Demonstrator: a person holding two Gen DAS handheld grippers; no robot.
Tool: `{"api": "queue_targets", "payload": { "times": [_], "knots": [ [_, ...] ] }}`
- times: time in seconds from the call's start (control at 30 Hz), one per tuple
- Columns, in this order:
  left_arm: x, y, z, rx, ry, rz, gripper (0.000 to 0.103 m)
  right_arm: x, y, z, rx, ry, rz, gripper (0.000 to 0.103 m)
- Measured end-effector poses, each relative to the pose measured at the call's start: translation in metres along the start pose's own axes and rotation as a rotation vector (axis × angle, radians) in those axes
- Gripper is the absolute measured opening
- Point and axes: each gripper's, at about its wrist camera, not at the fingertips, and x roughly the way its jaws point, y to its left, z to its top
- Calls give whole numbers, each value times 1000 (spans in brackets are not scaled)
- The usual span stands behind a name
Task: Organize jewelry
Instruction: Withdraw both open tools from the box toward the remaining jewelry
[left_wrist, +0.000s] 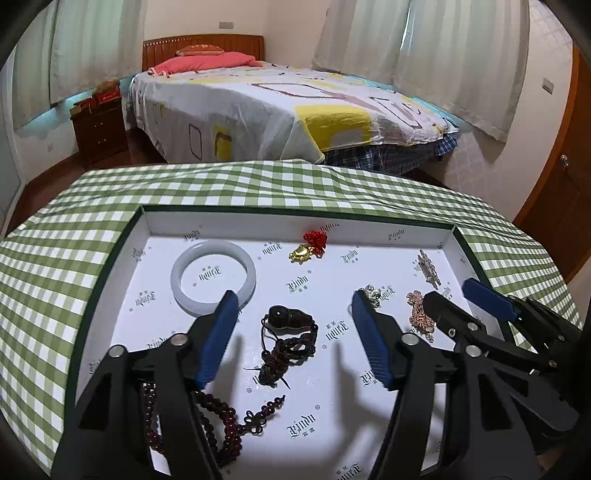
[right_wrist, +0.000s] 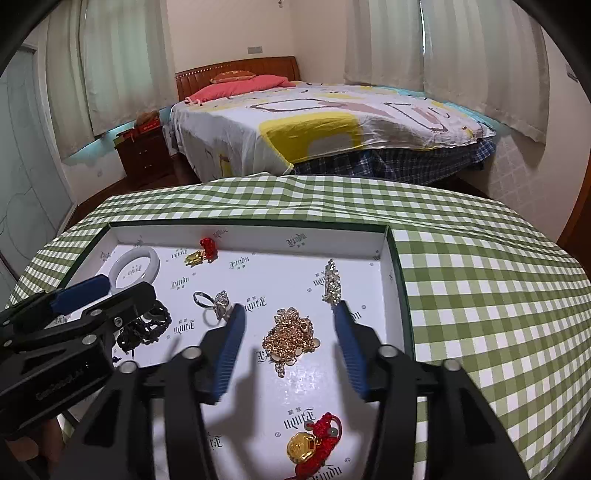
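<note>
A shallow white tray (left_wrist: 295, 221) with a dark green rim holds the jewelry. My left gripper (left_wrist: 293, 299) is open above a dark beaded bracelet (left_wrist: 288, 332), its pads clear of it. A white bangle (left_wrist: 213, 282) lies by its left finger, and a dark red bead string (left_wrist: 221, 424) lies near the front. My right gripper (right_wrist: 289, 308) is open over a heap of gold chain (right_wrist: 291, 336) without touching it. A silver ring (right_wrist: 214, 301), a silver brooch (right_wrist: 332, 282) and a gold charm on red cord (right_wrist: 314, 443) lie around it.
A second gold charm with a red knot (left_wrist: 308, 247) sits by the tray's far wall. The tray rests on a green checked tablecloth (right_wrist: 480, 295). Beyond the table stand a bed (left_wrist: 277, 103) and a dark nightstand (left_wrist: 98, 125), with a wooden door (left_wrist: 565, 192) at right.
</note>
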Motion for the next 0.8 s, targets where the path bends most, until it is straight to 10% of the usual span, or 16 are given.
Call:
{"api": "queue_targets", "payload": {
  "times": [0.8],
  "knots": [
    [-70, 5, -5, 15, -122, 48, 90, -60, -12, 2, 50, -107, -9, 81]
  ]
}}
